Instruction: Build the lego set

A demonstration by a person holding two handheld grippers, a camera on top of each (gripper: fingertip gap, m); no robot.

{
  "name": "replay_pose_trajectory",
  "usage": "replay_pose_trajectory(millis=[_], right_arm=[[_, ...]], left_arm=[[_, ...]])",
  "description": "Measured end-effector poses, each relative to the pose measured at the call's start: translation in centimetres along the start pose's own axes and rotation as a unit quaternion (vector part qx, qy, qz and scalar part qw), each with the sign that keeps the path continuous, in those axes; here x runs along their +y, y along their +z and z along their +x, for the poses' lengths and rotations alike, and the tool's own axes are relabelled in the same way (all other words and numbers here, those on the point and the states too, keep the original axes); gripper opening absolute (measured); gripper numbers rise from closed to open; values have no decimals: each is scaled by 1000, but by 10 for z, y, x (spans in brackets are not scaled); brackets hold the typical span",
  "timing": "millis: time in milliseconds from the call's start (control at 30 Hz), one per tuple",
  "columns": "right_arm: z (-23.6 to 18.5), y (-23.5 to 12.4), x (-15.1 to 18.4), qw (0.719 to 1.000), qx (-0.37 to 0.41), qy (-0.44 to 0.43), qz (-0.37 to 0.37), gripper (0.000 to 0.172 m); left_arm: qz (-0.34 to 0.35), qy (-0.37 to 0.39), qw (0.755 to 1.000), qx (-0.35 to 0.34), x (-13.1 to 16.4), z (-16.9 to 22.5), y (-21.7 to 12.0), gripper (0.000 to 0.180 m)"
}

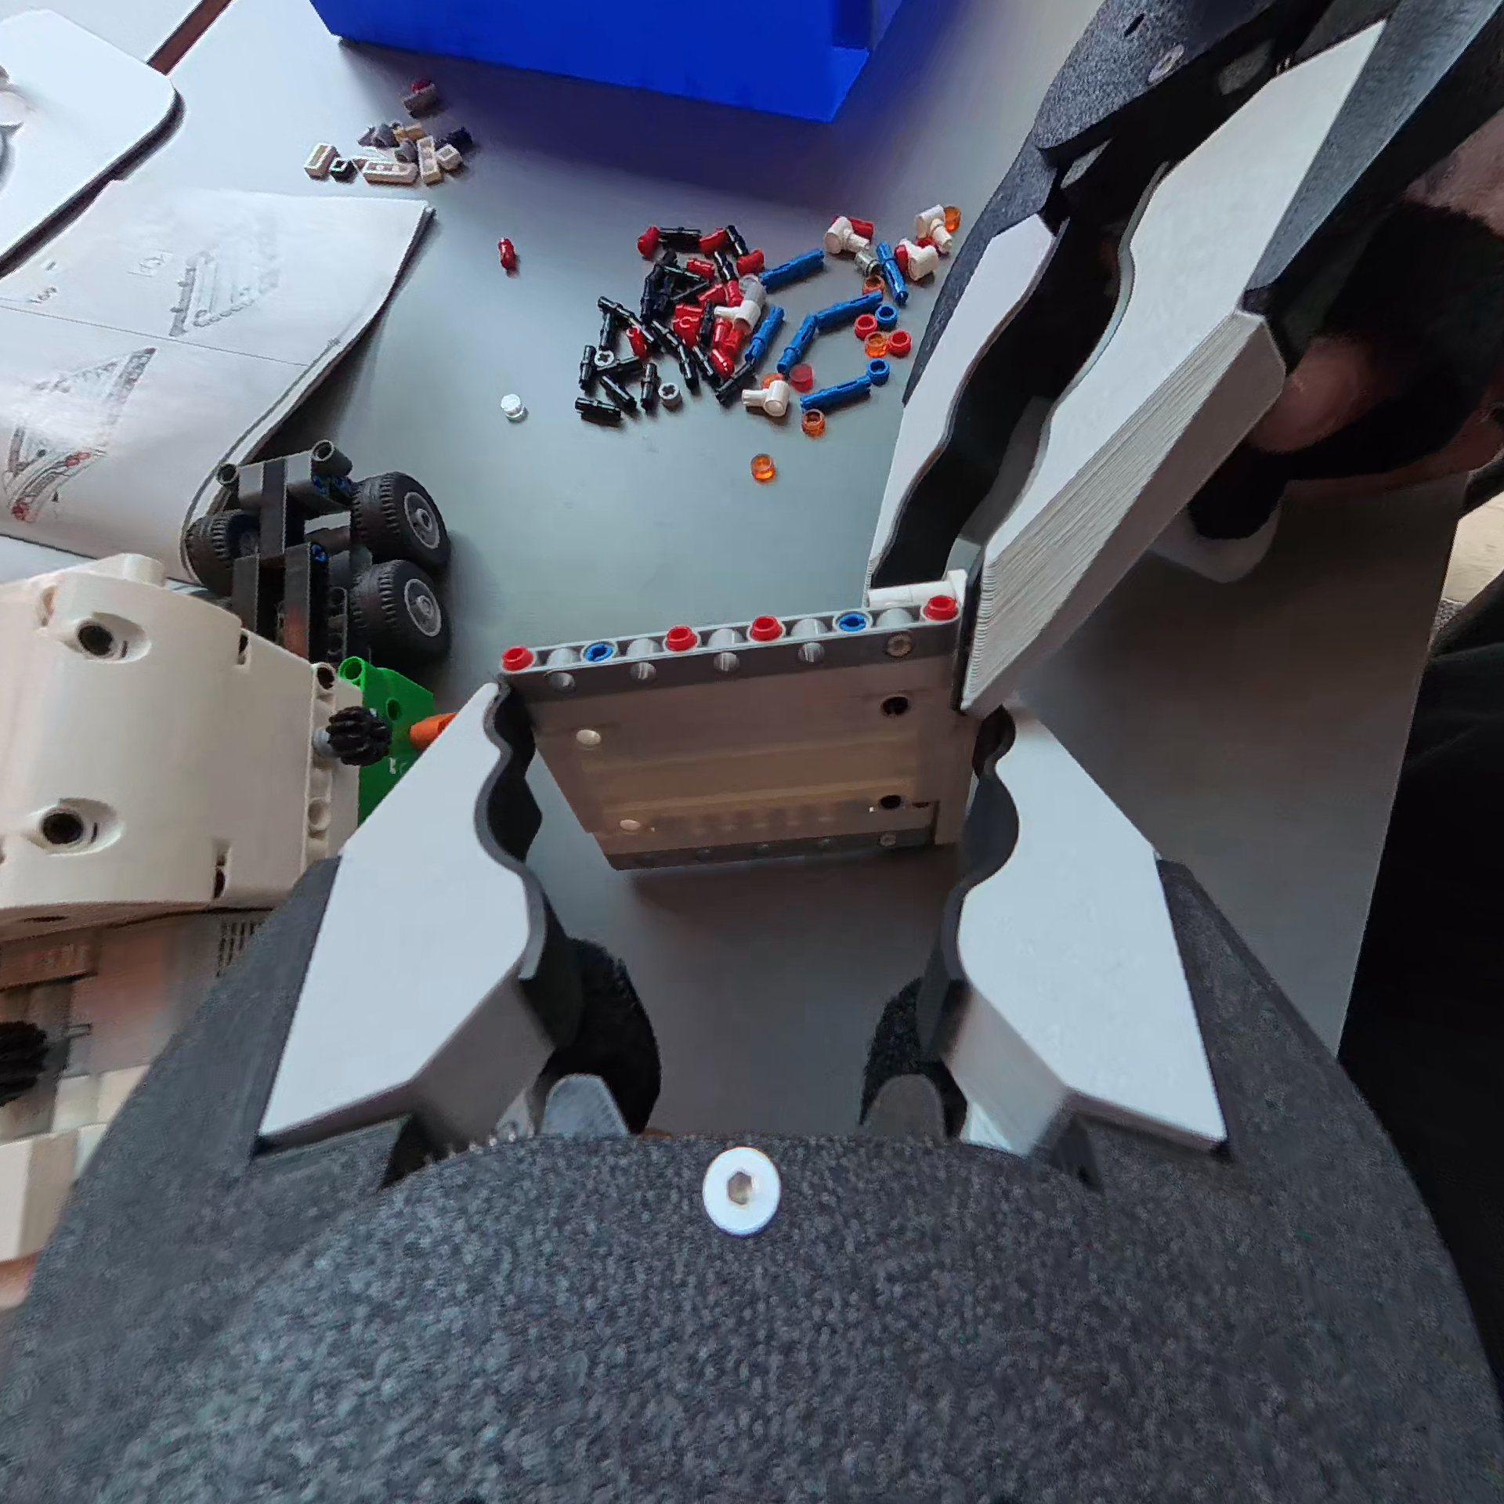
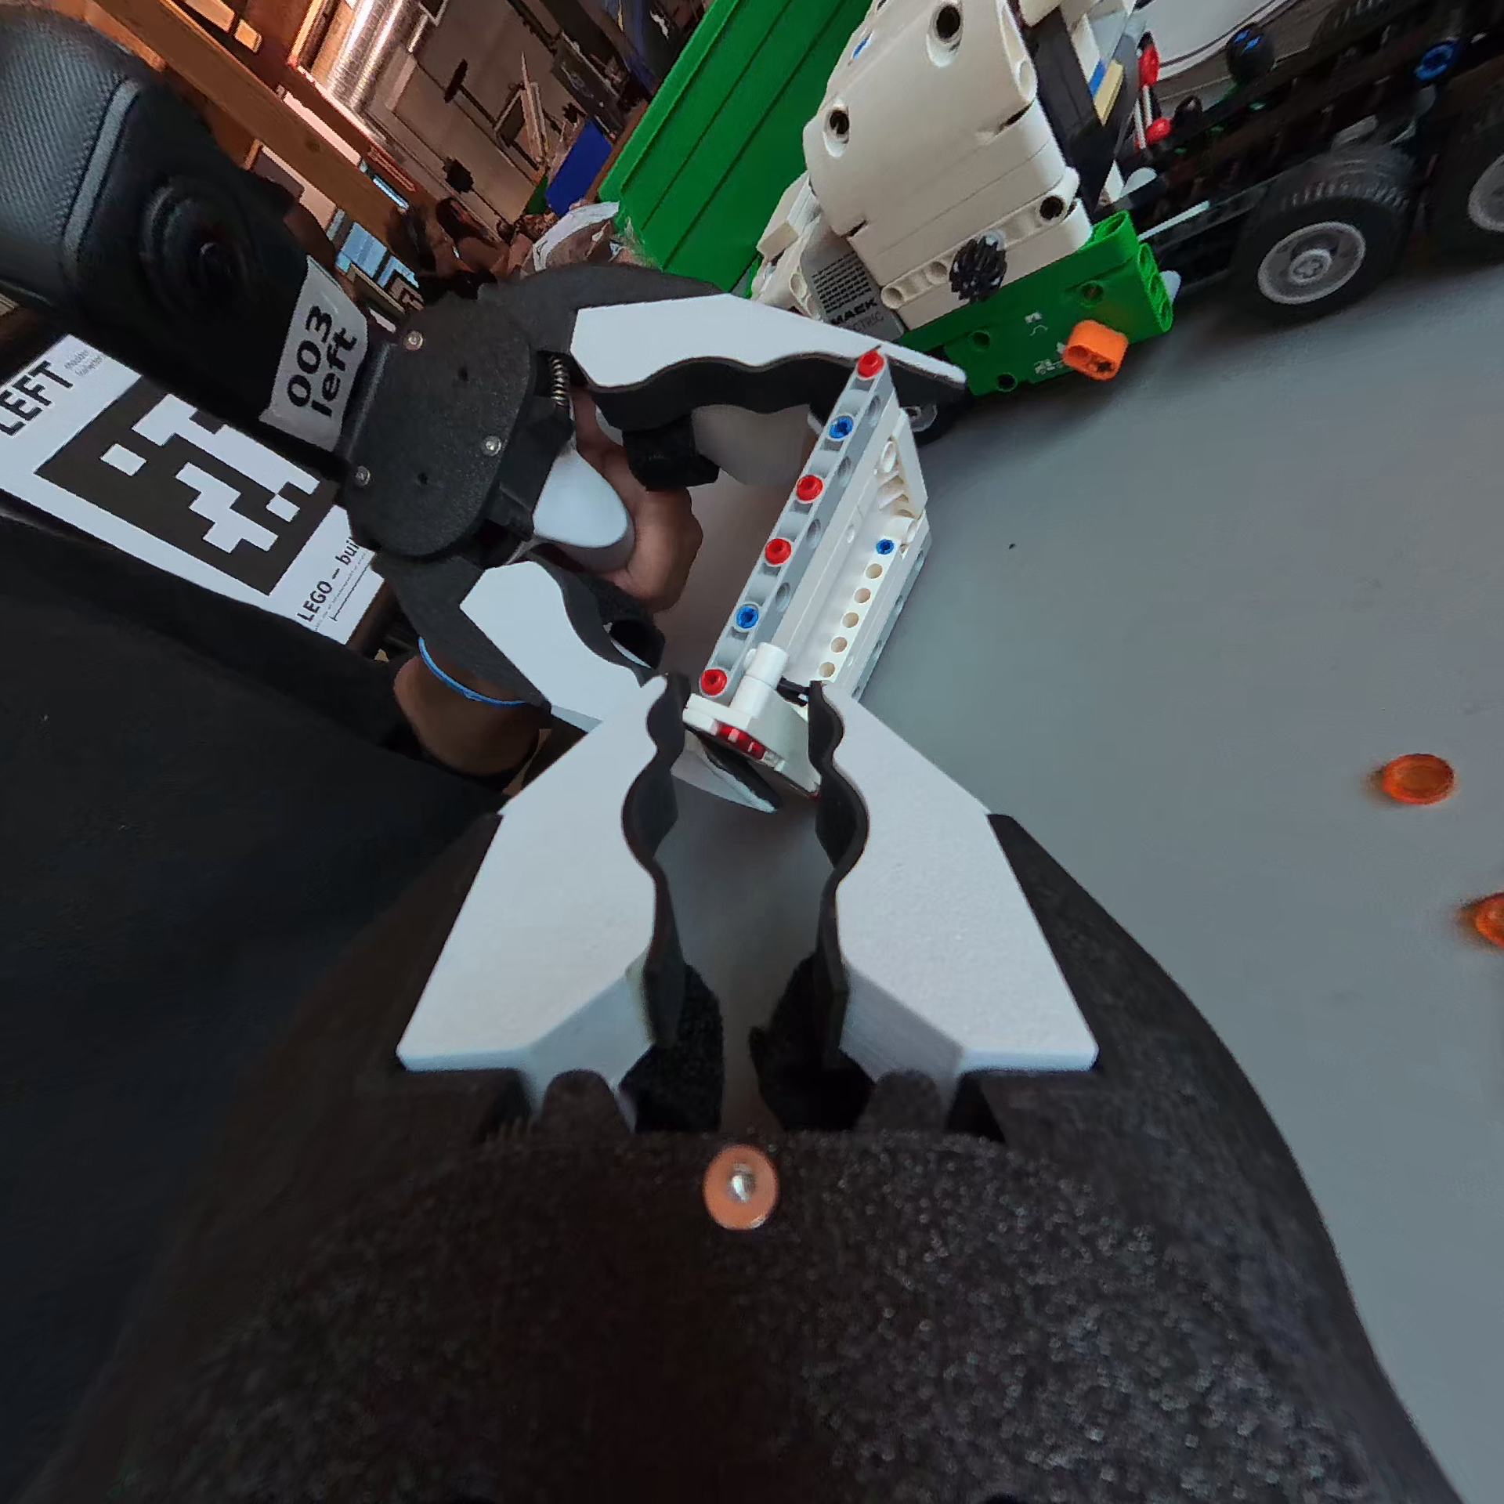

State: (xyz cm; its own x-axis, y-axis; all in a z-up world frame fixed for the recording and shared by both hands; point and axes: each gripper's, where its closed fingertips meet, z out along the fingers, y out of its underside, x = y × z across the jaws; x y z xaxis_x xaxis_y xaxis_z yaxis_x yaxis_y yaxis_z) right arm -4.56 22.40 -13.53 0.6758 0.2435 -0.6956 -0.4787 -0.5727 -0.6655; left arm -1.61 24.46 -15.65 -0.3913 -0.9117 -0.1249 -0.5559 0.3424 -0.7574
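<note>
The left claw [image 1: 745,716] grips the grey panel [image 1: 757,765] across its width, pads pressed on both side edges, above the table [image 1: 651,521]. The right claw [image 2: 741,732] is closed on a small white piece [image 2: 765,732] at the panel's end corner. The panel looks light, stiff and smooth; its pegs [image 1: 682,638] may pop loose, so the edges are the safest hold.
</note>
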Motion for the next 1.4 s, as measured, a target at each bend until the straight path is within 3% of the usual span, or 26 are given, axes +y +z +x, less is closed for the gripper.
replay_pose_trajectory(millis=[233,533,633,700,767,867,967,1033,1100,1400], right_arm=[[-2,-12,9,998,-38,-5,-55,36],[14,-23,-18,1000,-15,15,-24,41],[19,-19,-19,999,-3,26,-29,32],[21,-18,-19,999,-3,40,-31,13],[31,-22,-21,999,20,46,-15,8],[38,-31,-33,996,31,71,38,6],[43,-45,-53,988,51,78,125,6],[42,-55,-72,974,53,84,204,6],[37,-63,-87,956,48,83,276,6],[37,-62,-88,949,35,96,299,6]], left_arm=[[-30,70,997,7,-7,7,3,107],[-79,201,976,36,-13,16,9,107],[-101,250,962,40,-17,19,14,107],[-113,275,954,36,-19,16,19,107],[-112,276,954,27,-22,12,24,107],[-62,193,979,20,-41,4,20,106],[13,23,1000,2,-61,-14,11,108],[57,-107,993,4,-65,-23,11,115],[89,-187,977,41,-71,-14,14,118],[104,-205,973,19,-71,-5,19,105]])
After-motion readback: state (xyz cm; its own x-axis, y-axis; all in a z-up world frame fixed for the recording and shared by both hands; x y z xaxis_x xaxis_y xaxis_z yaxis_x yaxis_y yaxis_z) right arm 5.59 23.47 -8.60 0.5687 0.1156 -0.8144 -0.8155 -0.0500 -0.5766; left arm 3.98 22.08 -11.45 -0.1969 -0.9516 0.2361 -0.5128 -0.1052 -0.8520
